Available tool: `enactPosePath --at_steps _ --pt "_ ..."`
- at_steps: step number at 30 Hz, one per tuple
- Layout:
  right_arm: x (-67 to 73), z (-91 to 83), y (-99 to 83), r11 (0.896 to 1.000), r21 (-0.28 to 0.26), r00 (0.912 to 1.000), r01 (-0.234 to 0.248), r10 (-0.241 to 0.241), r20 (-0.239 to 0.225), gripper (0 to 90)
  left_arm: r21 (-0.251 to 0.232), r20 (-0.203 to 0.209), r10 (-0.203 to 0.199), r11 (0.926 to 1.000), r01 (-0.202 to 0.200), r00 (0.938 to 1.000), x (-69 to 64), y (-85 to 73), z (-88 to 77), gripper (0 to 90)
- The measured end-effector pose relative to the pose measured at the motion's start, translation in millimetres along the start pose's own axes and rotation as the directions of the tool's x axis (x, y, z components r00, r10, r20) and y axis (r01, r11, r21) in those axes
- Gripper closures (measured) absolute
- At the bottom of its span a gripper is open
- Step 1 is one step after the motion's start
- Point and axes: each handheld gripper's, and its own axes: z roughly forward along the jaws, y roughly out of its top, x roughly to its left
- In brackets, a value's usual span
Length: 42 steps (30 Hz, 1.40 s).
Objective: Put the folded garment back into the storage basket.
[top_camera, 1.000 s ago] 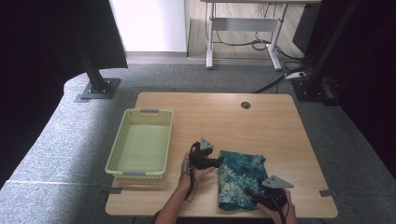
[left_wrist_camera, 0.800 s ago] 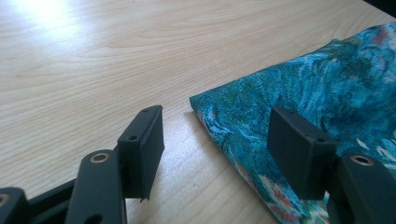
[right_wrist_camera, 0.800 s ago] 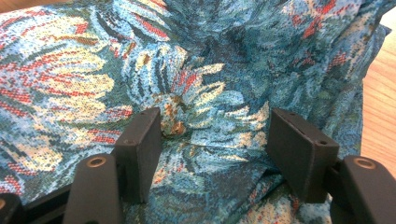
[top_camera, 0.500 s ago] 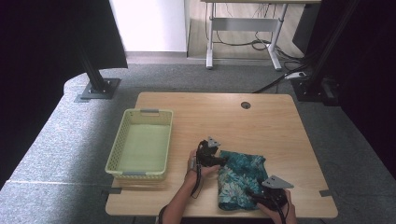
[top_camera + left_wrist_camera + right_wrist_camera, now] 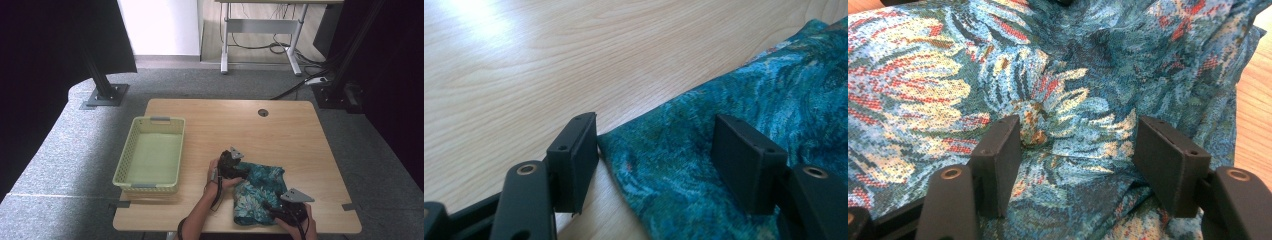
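Observation:
A teal cloth with a flower pattern (image 5: pixel 260 187) lies crumpled on the near right part of the wooden table (image 5: pixel 280 130). My left gripper (image 5: pixel 240 171) is at the cloth's left edge. In the left gripper view the gripper (image 5: pixel 656 145) is open, with the edge of the cloth (image 5: pixel 774 85) flat between the jaws and one pad just off the hem. My right gripper (image 5: pixel 275 207) sits at the cloth's near right corner. In the right gripper view it (image 5: pixel 1078 145) stands open over a raised fold of the cloth (image 5: pixel 923 65).
A pale green plastic basket (image 5: pixel 125 150) stands at the table's left side, nothing in it. A round cable hole (image 5: pixel 263 112) is at the far middle of the tabletop. Bare wood lies beyond the cloth. A desk frame and cables stand on the floor behind.
My left gripper has slid right across the table to the cloth's edge. The right gripper and the cloth have stayed where they were.

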Motion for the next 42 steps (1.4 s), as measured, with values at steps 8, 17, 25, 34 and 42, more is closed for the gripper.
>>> enactPosePath --at_steps 8,17,25,34,42 --pt "-0.2 0.0 0.2 1.0 0.001 1.0 0.001 -0.001 -0.001 35.0 -0.01 -0.003 0.018 0.9998 -0.018 0.9998 -5.0 -1.3 -1.5 57.3" --pt "-0.1 0.0 -0.1 1.0 -0.001 1.0 0.001 -0.001 -0.001 35.0 -0.032 -0.001 0.027 0.9991 -0.027 0.9996 -13.9 -3.9 -4.3 80.7" --pt "-0.8 -0.2 -0.2 1.0 0.0 1.0 0.007 -0.007 -0.005 35.0 -0.092 0.07 -0.035 0.9949 0.042 0.9969 -8.5 -7.8 -12.2 81.7" --pt "4.9 -6.3 4.9 0.999 -0.003 0.9988 0.046 -0.045 0.017 35.0 -0.158 0.152 -0.038 0.9855 0.062 0.9876 -12.8 3.6 -36.9 81.6" --pt "12.9 -34.0 10.6 0.997 -0.071 0.9985 0.0 0.004 0.054 34.5 -0.177 0.169 -0.018 0.983 0.048 0.9855 -20.0 8.2 -45.9 81.5"
